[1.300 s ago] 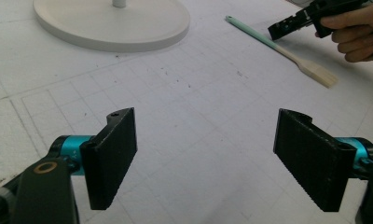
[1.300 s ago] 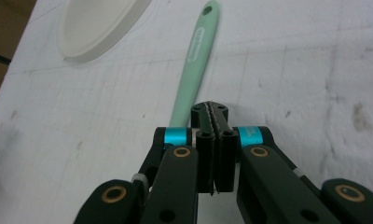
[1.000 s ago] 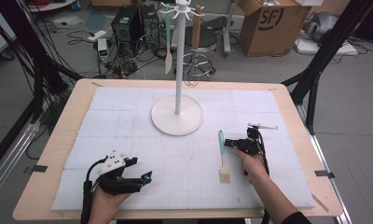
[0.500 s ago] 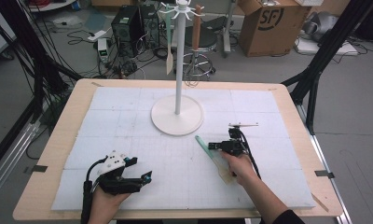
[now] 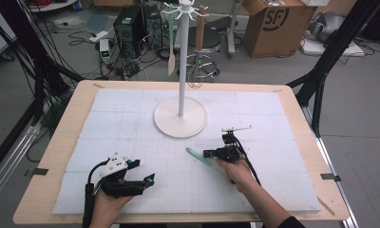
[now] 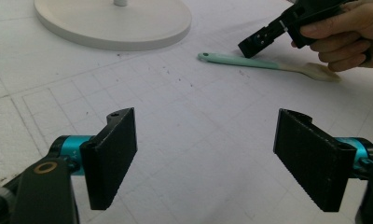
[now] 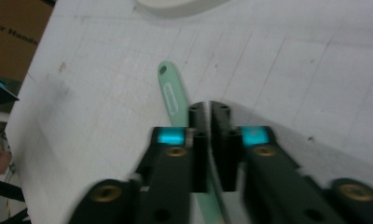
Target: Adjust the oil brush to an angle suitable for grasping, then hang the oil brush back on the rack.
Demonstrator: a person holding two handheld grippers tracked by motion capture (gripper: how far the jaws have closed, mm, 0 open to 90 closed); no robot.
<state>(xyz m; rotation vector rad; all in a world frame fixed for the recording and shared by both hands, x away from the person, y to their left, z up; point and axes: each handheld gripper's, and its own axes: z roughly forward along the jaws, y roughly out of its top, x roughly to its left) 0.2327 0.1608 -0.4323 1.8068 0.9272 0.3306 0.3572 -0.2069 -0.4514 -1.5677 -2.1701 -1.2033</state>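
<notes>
**Spatula pickup: how I'd go about it**

Spatula is lying flat on the surface, right under the tips of the right claw. Its mint handle runs out ahead of the tips and the pale blade end is back under the hand. That claw has just been opening, but in its own view there's barely a slit between the jaws and nothing in it. The handle passes just beside and below them.

The left claw is spread wide and empty, well off to the side of the spatula.

My guess is this is the grab before hanging it on the stand, which sits further out ahead of the right claw. If so:

- open up a lot more before going down
- straddle the handle so there's one jaw on each side
- go in low, since the handle is thin and flat and a high pinch could just skid off
- leave the hole end sticking out ahead of the tips for the hook
</notes>
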